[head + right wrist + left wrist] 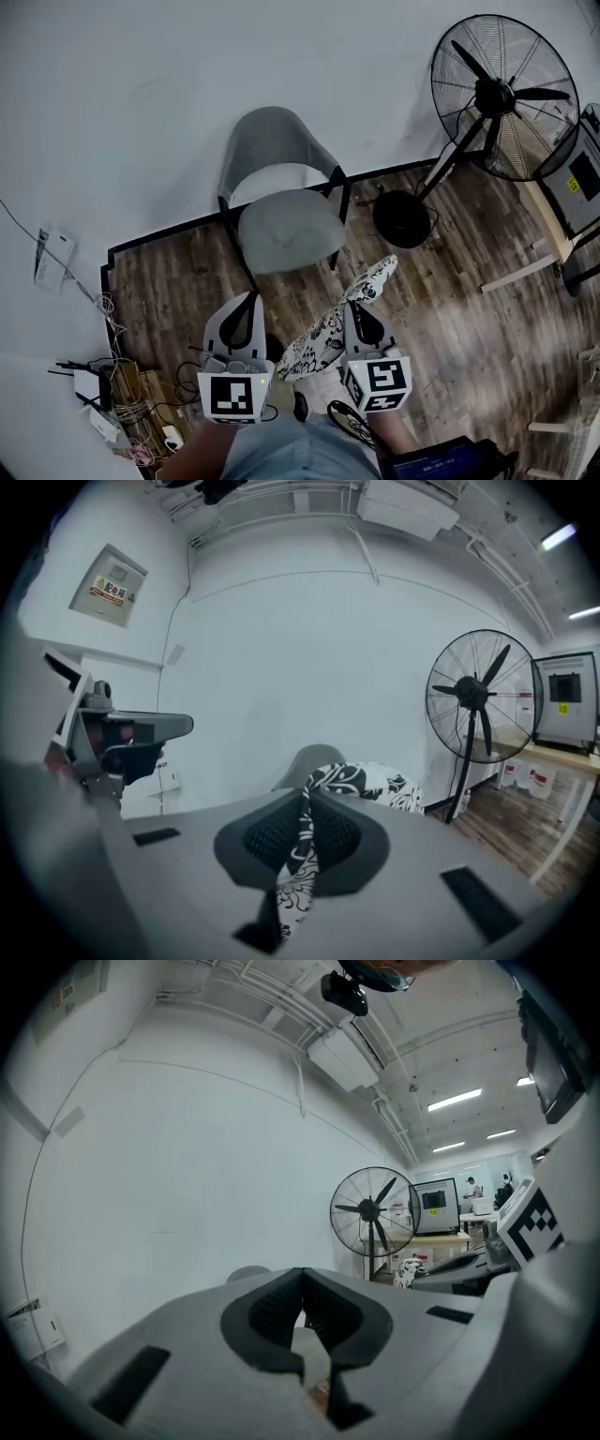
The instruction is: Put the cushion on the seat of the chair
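head view, looking steeply down: gray chair (289, 230) on the wood floor (450, 281), back toward the white wall (141, 94). black-and-white patterned cushion (323, 342) held up off the floor just short of the chair's front edge, not on the seat, tilted with its far end raised toward the chair and its near end low by the person's lap. right tool (354, 307) clamped narrow on the cushion's edge. in right gripper view, a fold of the patterned fabric pinched between the pads, the rest of the cushion bulging beyond the tips, the chair back showing behind it. left tool (249, 300) just left of the cushion and apart from it, pointing toward the chair. in left gripper view, jaws closed tip to tip, empty, with a bit of seat and floor showing through the gap lower down. big standing fan (502, 94) to the right of the chair, its round base on the floor near the chair's legs on that side. tangle of cables (122, 394) at lower left along the wall.
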